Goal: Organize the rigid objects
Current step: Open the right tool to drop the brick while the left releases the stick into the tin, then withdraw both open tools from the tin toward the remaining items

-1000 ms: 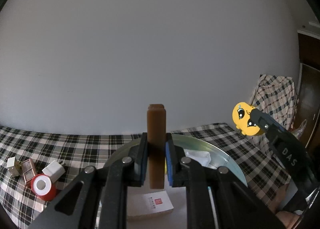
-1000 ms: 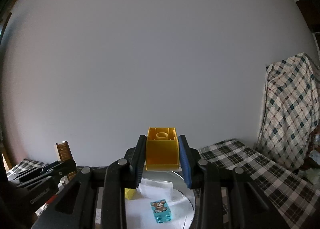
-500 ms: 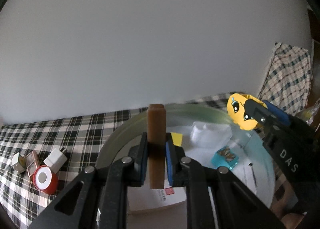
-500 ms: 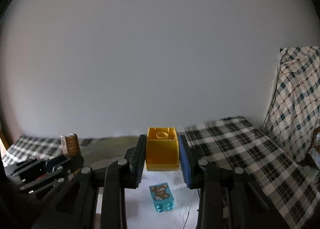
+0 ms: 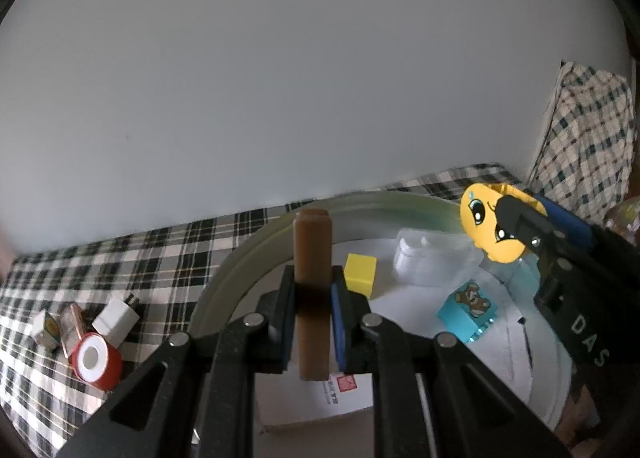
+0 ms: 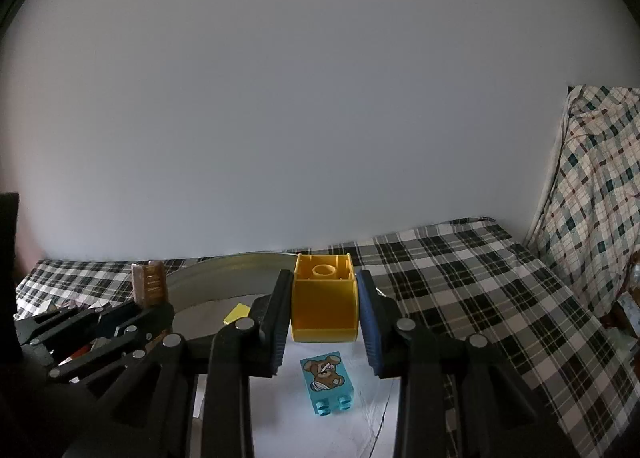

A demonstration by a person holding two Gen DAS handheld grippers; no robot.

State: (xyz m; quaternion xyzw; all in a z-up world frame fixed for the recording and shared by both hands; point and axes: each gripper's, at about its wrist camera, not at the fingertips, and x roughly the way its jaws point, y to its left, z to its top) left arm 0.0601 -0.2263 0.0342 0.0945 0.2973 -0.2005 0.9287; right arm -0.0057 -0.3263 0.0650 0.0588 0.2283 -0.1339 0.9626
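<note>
My left gripper point(image 5: 313, 300) is shut on an upright brown block point(image 5: 312, 258), held over the near side of a large round basin point(image 5: 256, 246). My right gripper point(image 6: 324, 308) is shut on a yellow toy brick point(image 6: 324, 310) with a printed face point(image 5: 486, 228), and hangs over the basin's right part. In the basin lie a blue brick with a bear picture point(image 6: 326, 382), a small yellow cube point(image 5: 361, 278), a clear plastic piece point(image 5: 430, 258) and a white box point(image 5: 320, 406). The left gripper with its brown block point(image 6: 149, 284) shows at the left of the right wrist view.
The basin stands on a black-and-white checked cloth point(image 6: 460, 282). Left of the basin lie a red tape roll point(image 5: 95, 360), a white charger plug point(image 5: 117, 318) and small boxes point(image 5: 60, 326). A checked cloth drapes over something at the right point(image 6: 592, 186). A plain wall is behind.
Both grippers have tipped downward and sunk toward the basin, so its inside and contents now show. Each still grips its object.
</note>
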